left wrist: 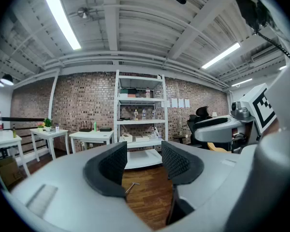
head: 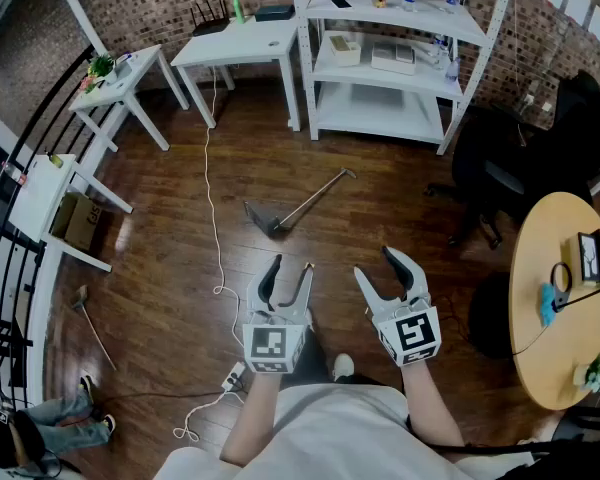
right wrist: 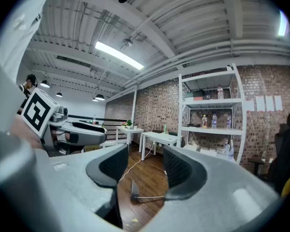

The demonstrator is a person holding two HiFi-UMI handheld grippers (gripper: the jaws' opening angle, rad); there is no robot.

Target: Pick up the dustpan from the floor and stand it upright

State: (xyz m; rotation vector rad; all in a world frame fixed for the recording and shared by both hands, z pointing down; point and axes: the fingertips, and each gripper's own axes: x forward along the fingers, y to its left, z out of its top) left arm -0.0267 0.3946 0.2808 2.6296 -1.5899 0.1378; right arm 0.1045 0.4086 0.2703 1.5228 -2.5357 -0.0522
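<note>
- Head view: dustpan (head: 268,218) lies on the floor (head: 160,228) ahead of both tongs, handle running up-right.
- Left tongs (head: 291,266) nearer its pan; right tongs (head: 373,263) alongside; both part-open, empty.

- I see a dark wood floor (head: 160,268).
- The dustpan (head: 268,218) lies flat on it, its long handle pointing toward the white shelf (head: 380,118).
- A white cable (head: 213,218) runs along the boards just beside it.
- A cardboard box (head: 78,220) sits far left.
</note>
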